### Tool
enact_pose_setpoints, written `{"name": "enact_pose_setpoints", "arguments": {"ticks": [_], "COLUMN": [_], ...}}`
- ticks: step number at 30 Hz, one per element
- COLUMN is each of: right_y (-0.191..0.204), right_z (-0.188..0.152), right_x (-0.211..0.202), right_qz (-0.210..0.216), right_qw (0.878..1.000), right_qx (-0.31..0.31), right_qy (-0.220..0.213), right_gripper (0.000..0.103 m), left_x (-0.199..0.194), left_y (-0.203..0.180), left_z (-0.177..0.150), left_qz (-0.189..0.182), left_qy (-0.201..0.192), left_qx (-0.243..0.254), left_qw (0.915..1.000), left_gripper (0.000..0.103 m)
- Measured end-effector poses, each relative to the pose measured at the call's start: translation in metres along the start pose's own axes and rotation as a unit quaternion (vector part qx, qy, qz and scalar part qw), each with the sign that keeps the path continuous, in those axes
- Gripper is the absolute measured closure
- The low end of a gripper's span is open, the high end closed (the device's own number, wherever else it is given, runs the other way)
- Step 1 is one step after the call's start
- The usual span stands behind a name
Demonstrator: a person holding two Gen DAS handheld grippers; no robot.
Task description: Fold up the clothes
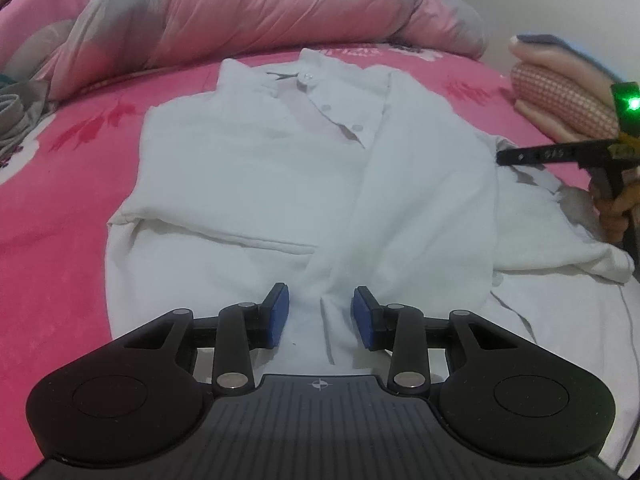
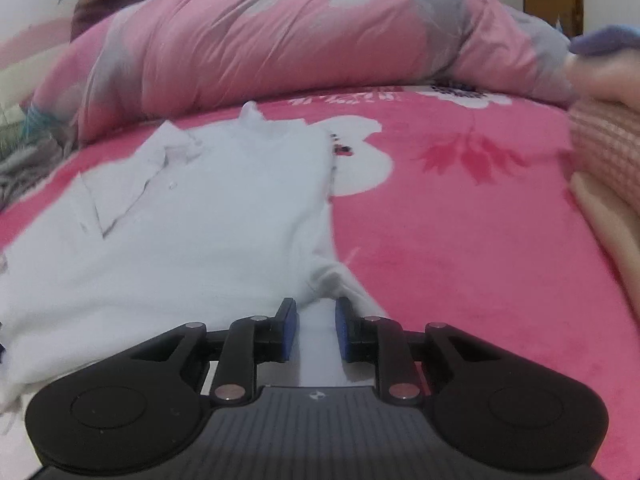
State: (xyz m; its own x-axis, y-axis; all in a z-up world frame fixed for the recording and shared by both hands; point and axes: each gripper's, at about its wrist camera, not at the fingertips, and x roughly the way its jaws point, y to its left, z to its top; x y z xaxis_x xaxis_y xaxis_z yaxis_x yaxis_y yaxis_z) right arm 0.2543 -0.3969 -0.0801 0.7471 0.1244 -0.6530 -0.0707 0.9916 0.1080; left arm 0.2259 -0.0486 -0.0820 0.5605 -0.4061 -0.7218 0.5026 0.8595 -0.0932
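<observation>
White shirt (image 1: 248, 184) | we see it centre frame on the pink bedspread (image 1: 52, 240), collar buttoned, sides folded in | left gripper (image 1: 320, 316) spread above hem | right gripper (image 2: 316, 330) parted, white cloth between pads, pinch unclear

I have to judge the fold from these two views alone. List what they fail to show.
- White shirt: its near hem is hidden behind the left gripper in the left wrist view.
- Right gripper: whether its fingers pinch the cloth cannot be told; the right wrist view is blurred.
- Folded stack: cut off by the right edge of the left wrist view.
- Shirt's right sleeve: partly behind a hand.
</observation>
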Motion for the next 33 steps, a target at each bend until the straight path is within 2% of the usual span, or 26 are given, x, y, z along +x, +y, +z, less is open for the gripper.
{"name": "enact_pose_setpoints", "arguments": {"ticks": [3, 8, 11, 12, 15, 18, 20, 23, 26, 29, 31, 33], "right_y": [-0.009, -0.013, -0.016, -0.013, -0.001, 0.016, 0.025, 0.037, 0.048, 0.051, 0.053, 0.054], "right_z": [0.018, 0.058, 0.086, 0.099, 0.136, 0.173, 0.191, 0.205, 0.214, 0.221, 0.222, 0.223], "right_x": [-0.020, -0.037, -0.026, -0.017, 0.016, 0.076, 0.120, 0.176, 0.222, 0.255, 0.268, 0.279], "right_qz": [0.028, 0.079, 0.125, 0.134, 0.158, 0.171, 0.175, 0.162, 0.140, 0.140, 0.140, 0.140], "right_qw": [0.999, 0.995, 0.990, 0.988, 0.984, 0.983, 0.984, 0.986, 0.990, 0.989, 0.988, 0.987], "right_qx": [0.006, 0.003, 0.018, 0.015, 0.001, -0.005, 0.008, 0.023, 0.026, 0.045, 0.050, 0.056], "right_qy": [-0.016, -0.056, -0.066, -0.070, -0.079, -0.062, -0.034, -0.002, 0.016, 0.031, 0.043, 0.056], "right_gripper": [0.081, 0.080, 0.079, 0.077, 0.063, 0.061, 0.061, 0.060, 0.053, 0.053, 0.053, 0.055], "left_x": [-0.009, -0.014, 0.002, 0.010, 0.045, 0.094, 0.127, 0.166, 0.199, 0.223, 0.232, 0.237], "left_y": [0.005, 0.032, 0.053, 0.061, 0.083, 0.097, 0.103, 0.115, 0.128, 0.141, 0.146, 0.149], "left_z": [0.012, 0.047, 0.080, 0.092, 0.131, 0.173, 0.196, 0.221, 0.238, 0.249, 0.253, 0.255], "left_qz": [-0.003, -0.015, 0.008, 0.017, 0.026, 0.019, 0.015, 0.006, 0.028, 0.032, 0.030, 0.034], "left_qy": [0.002, -0.022, -0.054, -0.068, -0.093, -0.079, -0.064, -0.061, -0.049, -0.041, -0.046, -0.049], "left_qx": [0.007, -0.045, -0.085, -0.099, -0.134, -0.146, -0.166, -0.204, -0.231, -0.250, -0.257, -0.260], "left_qw": [1.0000, 0.9986, 0.9949, 0.9926, 0.9863, 0.9859, 0.9840, 0.9771, 0.9712, 0.9669, 0.9648, 0.9637], "left_gripper": [0.066, 0.061, 0.053, 0.048, 0.048, 0.048, 0.048, 0.048, 0.048, 0.049, 0.052, 0.062]}}
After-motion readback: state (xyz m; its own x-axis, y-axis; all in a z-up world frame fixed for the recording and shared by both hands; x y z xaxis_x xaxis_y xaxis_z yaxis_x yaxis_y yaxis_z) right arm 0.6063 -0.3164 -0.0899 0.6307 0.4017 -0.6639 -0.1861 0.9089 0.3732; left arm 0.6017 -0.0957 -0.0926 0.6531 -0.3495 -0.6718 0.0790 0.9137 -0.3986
